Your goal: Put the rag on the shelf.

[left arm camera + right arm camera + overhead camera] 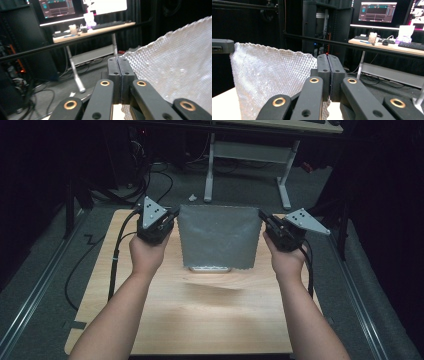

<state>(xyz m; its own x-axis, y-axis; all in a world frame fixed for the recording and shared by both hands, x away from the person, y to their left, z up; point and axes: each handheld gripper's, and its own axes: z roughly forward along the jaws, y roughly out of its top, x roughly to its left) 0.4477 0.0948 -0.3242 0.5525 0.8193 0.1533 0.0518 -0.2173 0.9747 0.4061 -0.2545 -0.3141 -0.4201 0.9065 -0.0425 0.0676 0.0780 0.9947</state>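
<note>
The grey cloth (pixel 219 236) hangs stretched in the middle of the frame, held up off the wooden table (pixel 200 320), its bottom edge right above a small pale thing on the tabletop. The left gripper (pixel 175 213) is pinching its upper left corner, jaws pressed tight on the fabric, and the right gripper (pixel 262 215) has the upper right corner clamped the same way. A desk with monitors (pixel 379 11) sits across the upper right of the right gripper view.
</note>
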